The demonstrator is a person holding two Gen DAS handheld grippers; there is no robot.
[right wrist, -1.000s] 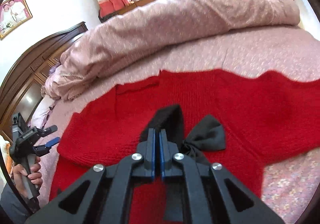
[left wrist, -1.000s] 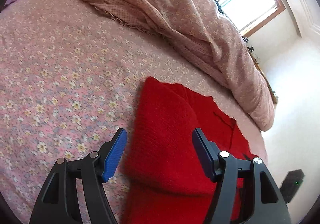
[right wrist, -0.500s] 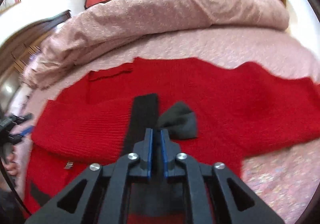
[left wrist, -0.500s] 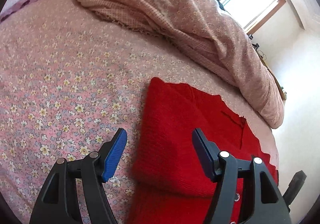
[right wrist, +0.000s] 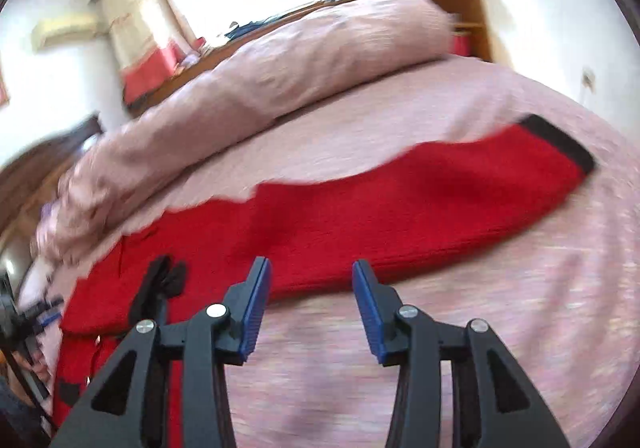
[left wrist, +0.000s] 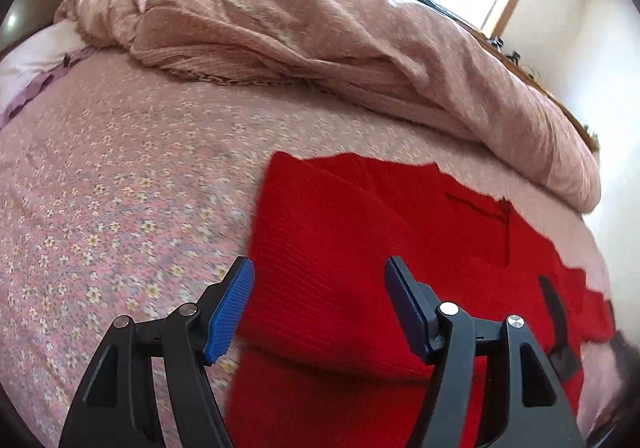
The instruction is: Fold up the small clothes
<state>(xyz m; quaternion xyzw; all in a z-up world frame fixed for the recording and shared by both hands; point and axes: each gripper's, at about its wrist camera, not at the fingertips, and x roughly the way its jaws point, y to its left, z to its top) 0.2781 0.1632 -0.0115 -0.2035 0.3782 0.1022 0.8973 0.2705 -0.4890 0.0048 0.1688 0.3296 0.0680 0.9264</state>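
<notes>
**Right fingers let go of the black trim and swing out to the sleeve**

Fingers first: the right gripper (right wrist: 310, 306), pinched tight a second ago over the black trim, is spreading right now with nothing between its blue pads, only bedsheet at the bottom centre of the right wrist view. The left gripper (left wrist: 318, 306) stands wide as before, empty, hanging over the near left edge of the red sweater (left wrist: 360, 248).

Just beyond the right fingers, the view has slid off the sweater's middle onto its long sleeve (right wrist: 440, 204), stretched flat across the flowered bed (right wrist: 480, 328) up to the black cuff (right wrist: 560, 144) at the right of the frame. My read: that sleeve is the next thing to fold in.

Only the left wrist view shows the other sleeve already folded over the body, lower centre. Only the right wrist view shows the outstretched sleeve, the black bow (right wrist: 168, 280) at lower left, and a hand at the far left edge. Farthest back in both, the rumpled pink duvet (left wrist: 360, 48) lies under the window.
</notes>
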